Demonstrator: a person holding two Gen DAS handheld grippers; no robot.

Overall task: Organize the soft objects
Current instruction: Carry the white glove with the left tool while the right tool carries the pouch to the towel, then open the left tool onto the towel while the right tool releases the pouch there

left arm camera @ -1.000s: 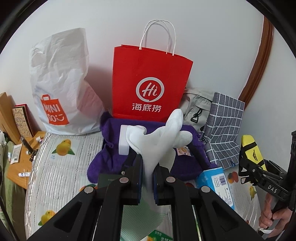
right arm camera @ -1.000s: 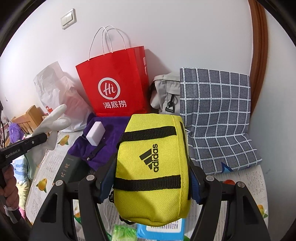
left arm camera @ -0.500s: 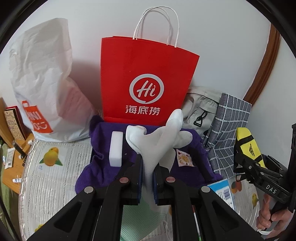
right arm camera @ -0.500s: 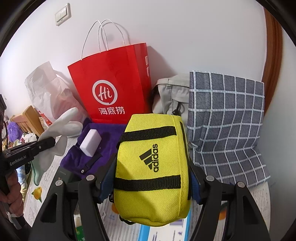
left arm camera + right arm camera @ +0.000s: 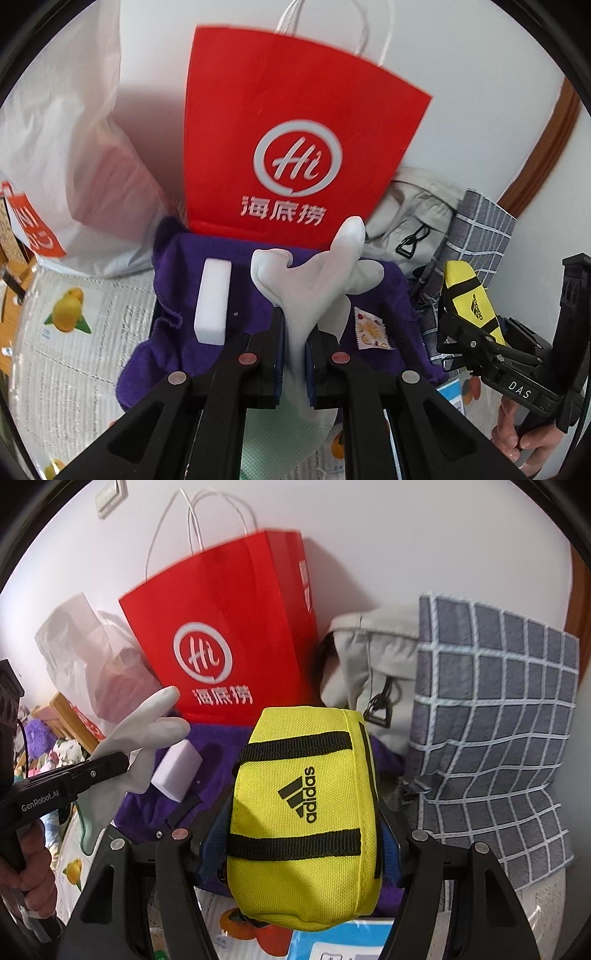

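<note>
Over the last second I have carried both loads forward toward the bags against the wall: the crinkled white plastic shopping bag [image 5: 66,147] has slid out to the left edge of my left view, and the red paper carrier bag with white rope handles [image 5: 295,140] now fills far more of it than it did.

My left gripper [image 5: 294,354] stays clenched on the limp white rubber glove [image 5: 317,273], pinched at the cuff with the fingers fanning up in front of the red bag's lower edge. Beneath it lies the crumpled purple fleece cloth [image 5: 184,332] with a white foam block [image 5: 212,301] resting on it; I am over them, not touching.

To the right, my right gripper [image 5: 295,834] grasps the yellow fabric pouch with black straps and logo [image 5: 303,812], jaws wide around its sides, unchanged in the hold. The grey canvas bag with a black clip [image 5: 369,664] and the grey checked fabric bag [image 5: 495,731] have grown larger in that view.

I read this as the approach leg: both soft things are aloft and secure, neither yet put away. Which bag takes which I cannot tell yet.
</note>
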